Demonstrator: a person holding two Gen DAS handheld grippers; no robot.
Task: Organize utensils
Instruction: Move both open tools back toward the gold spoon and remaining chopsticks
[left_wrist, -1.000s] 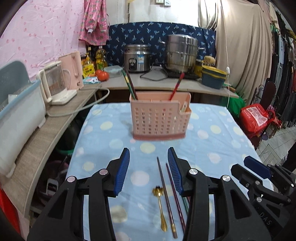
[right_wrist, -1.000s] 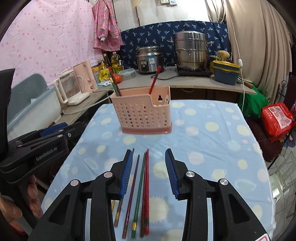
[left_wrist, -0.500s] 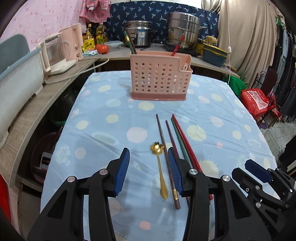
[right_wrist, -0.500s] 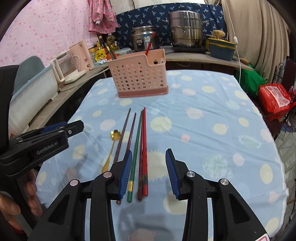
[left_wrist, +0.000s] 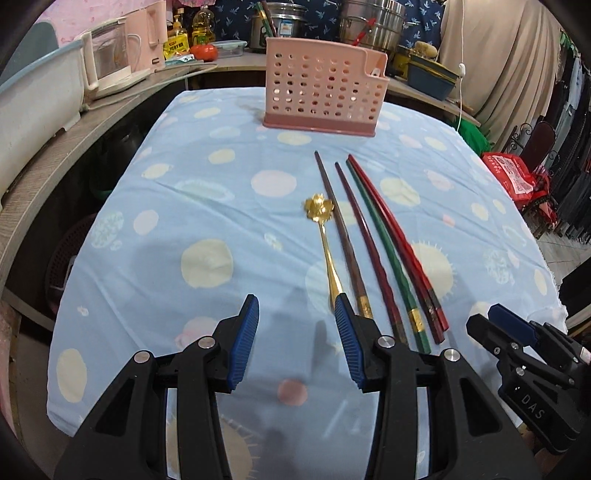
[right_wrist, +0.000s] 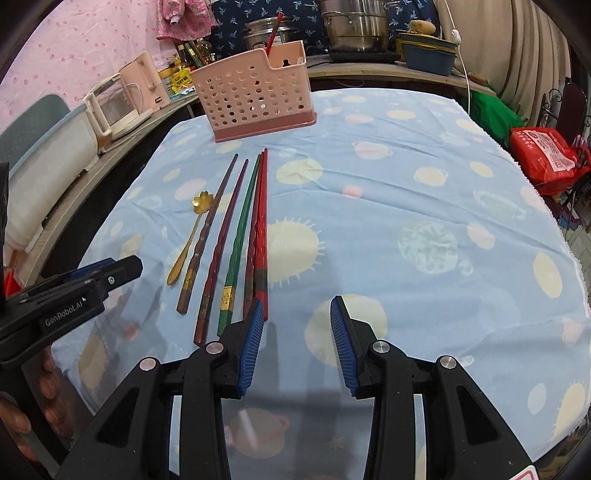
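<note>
Just ahead of the left tool (left_wrist: 295, 310), off its right finger, a gold spoon (left_wrist: 325, 243) lies on the table (left_wrist: 166, 229) with its flower-shaped bowl pointing away; the spoon's handle end sits right at that fingertip. This tool is spread wide and grips nothing. To the right of the spoon lie the chopsticks side by side: a brown chopstick (left_wrist: 338, 225), a maroon chopstick (left_wrist: 364, 236), a green chopstick (left_wrist: 380, 240) and a red pair (left_wrist: 395, 236). The right tool (right_wrist: 297, 310) is likewise released and empty, its left finger just beside the near ends of the red pair (right_wrist: 260, 229). Far ahead of both tools stands the pink utensil basket (left_wrist: 325, 88) upright, with a few chopsticks already in it.
</note>
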